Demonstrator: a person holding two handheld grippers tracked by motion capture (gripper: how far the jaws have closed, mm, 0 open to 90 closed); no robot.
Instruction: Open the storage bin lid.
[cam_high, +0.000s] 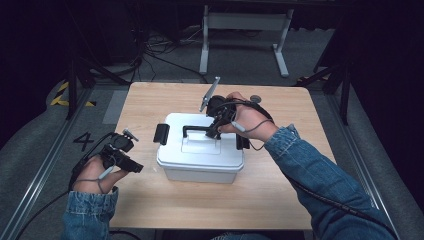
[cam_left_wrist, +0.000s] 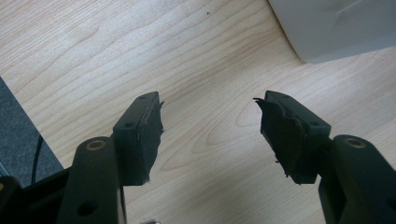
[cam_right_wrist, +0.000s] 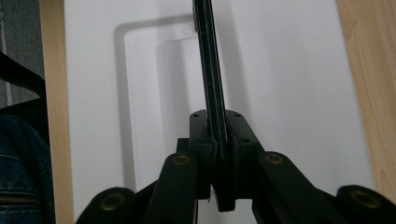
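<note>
A white plastic box (cam_high: 200, 161) with a lid stands in the middle of the wooden table (cam_high: 150, 100). A black carry handle (cam_high: 196, 129) lies across its lid. My right gripper (cam_high: 214, 131) comes down on the lid from the far right and is shut on that handle. In the right gripper view the thin black handle (cam_right_wrist: 210, 70) runs up from between the closed pads of my right gripper (cam_right_wrist: 218, 135), over the white lid (cam_right_wrist: 289, 70). My left gripper (cam_high: 136, 167) rests to the left of the box, jaws open over bare wood. In the left gripper view, that gripper (cam_left_wrist: 210, 126) holds nothing, and the box corner (cam_left_wrist: 336, 28) sits at the upper right.
Black latches sit at the box's left end (cam_high: 161, 134) and right end (cam_high: 243, 142). A small round object (cam_high: 255, 98) lies on the table behind the right hand. A white table frame (cam_high: 245, 22) stands on the floor beyond the table, among cables.
</note>
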